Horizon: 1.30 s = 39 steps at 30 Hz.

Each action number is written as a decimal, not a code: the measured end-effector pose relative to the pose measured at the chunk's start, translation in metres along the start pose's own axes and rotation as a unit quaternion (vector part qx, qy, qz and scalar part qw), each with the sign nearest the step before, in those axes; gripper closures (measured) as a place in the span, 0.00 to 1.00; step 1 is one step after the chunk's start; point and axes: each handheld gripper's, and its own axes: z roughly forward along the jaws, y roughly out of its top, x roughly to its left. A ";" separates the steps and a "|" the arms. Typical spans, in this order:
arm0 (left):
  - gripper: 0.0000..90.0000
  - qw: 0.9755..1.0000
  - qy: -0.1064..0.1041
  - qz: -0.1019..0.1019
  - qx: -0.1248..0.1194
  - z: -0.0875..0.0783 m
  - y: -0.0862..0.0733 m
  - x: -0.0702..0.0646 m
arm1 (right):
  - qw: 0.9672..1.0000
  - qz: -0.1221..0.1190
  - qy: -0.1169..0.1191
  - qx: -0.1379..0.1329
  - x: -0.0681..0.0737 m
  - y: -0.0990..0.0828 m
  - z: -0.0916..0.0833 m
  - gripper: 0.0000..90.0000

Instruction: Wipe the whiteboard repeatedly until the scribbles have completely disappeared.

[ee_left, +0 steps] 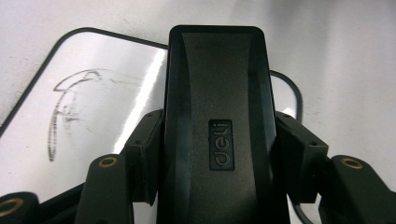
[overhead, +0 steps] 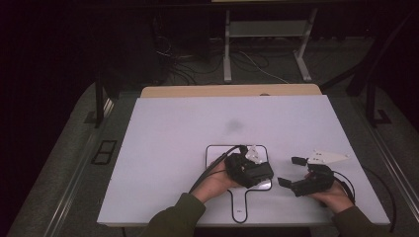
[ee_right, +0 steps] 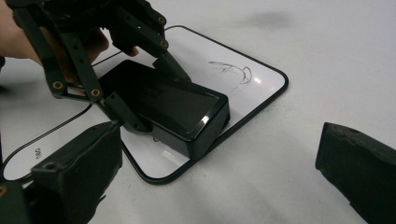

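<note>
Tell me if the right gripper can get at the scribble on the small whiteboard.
Probably yes: the scribble lies on a bare part of the whiteboard, beyond the eraser the left gripper holds; the right gripper stands open beside it.

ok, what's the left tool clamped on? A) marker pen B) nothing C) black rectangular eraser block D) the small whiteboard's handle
C: the left tool has both jaws pressed to the sides of the black rectangular eraser block, held over the small black-rimmed whiteboard.
</note>
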 end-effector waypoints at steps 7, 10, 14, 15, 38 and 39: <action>0.44 1.000 0.008 -0.004 -0.002 0.001 0.002 0.011 | 1.000 -0.001 -0.001 -0.001 -0.001 0.000 0.000 0.00; 0.44 1.000 0.013 -0.002 -0.004 0.002 0.003 0.018 | 1.000 0.000 -0.001 -0.001 -0.001 0.000 0.000 0.00; 0.44 1.000 0.014 -0.008 -0.004 0.004 0.005 0.029 | 1.000 -0.001 -0.001 -0.002 -0.001 0.000 0.000 0.00; 0.44 1.000 0.014 -0.008 -0.004 0.004 0.005 0.029 | 1.000 -0.001 -0.001 -0.002 -0.001 0.000 0.000 0.00; 0.44 0.998 0.043 -0.035 0.005 0.009 0.013 0.072 | 1.000 0.000 -0.002 -0.005 -0.002 0.000 -0.002 0.00; 0.44 0.998 0.044 -0.040 0.002 0.009 0.013 0.073 | 1.000 0.000 -0.002 -0.005 -0.002 0.000 -0.002 0.00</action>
